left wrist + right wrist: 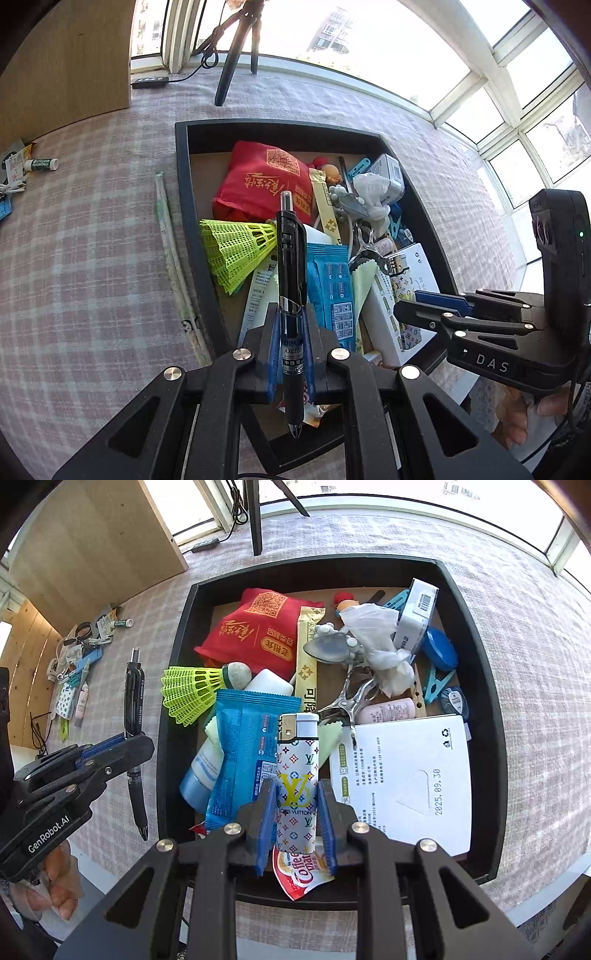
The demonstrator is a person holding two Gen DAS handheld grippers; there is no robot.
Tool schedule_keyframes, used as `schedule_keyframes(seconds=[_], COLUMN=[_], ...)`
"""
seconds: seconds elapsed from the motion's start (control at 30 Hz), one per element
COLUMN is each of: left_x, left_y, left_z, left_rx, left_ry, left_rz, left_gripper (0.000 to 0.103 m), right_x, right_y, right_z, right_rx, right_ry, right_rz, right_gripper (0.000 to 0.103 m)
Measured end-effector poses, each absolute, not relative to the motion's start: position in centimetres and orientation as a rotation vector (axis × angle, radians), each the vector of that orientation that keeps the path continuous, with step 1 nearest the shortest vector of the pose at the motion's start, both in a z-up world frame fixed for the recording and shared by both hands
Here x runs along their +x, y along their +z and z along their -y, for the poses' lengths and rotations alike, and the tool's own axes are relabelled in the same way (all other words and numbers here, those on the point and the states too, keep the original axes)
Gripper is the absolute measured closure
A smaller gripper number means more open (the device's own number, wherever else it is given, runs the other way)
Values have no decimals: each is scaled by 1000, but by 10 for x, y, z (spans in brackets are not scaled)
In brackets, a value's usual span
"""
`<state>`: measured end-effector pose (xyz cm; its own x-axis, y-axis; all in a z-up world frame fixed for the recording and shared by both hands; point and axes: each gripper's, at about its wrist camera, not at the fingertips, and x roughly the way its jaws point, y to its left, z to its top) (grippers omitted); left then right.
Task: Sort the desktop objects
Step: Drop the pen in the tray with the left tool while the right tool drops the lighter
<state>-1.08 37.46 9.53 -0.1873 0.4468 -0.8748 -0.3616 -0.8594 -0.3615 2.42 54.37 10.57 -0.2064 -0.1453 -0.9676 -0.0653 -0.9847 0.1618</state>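
left edge: wooden panel (92, 535) stood at far left; a loose clutter pile (74, 664) lay on the checked tablecloth (92, 240) below it.
open room: bare cloth ran between the pile and the tray's left wall; more bare cloth right of the tray, up to the window frames (498, 92).
left gripper (291, 332): jaws clamped together on one black pen (291, 258), held lengthwise, tip toward the camera; in the right wrist view it hung over the cloth just left of the tray.
black tray (177, 664): one, walls raised on all sides, crowded inside.
tray count: one red bag (255, 627), one yellow-green shuttlecock (188, 694), one blue packet (243, 746), one spoon (328, 648), one white box (410, 775).
right gripper (295, 812): jaws clamped on one patterned lighter (297, 775), upright, cap away from the camera, above the tray's near middle.
far edge: one tripod (236, 48) stood on the cloth beyond the tray.
hands: fingers of each visible under the opposite gripper's handle.
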Motion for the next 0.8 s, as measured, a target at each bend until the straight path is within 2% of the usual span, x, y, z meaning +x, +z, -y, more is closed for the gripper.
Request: schedule_keyframes(seconds=[0.13,0.17,0.2,0.27,0.57,0.8], left_x=[-9,-9,-9,-9,-10,-17], left_y=[95,96,96,98,99,98], left_z=[-384,-385,-386,-386,-366,-321], left_rx=[-1570,-1573,-1579,-1568,-1574,-1593], left_ry=[2091,2093,2097,2132,2196,2255], left_rz=[87,83,74,54,48,95], left_gripper=[92,80,63,57,59,59], right_x=[27,27,26,25,19,13], right_y=[101,100,100,100,104,107], right_z=[-554,-556,-557,-560,-551,-526], right_rx=[1940,1935,1934,1938,1903,1876], right_ry=[-2373,-2365,-2359,-2366,-2375,-2359], right_rz=[268,269,273,282,262,250], right_gripper=[81,80,80,79,79,79])
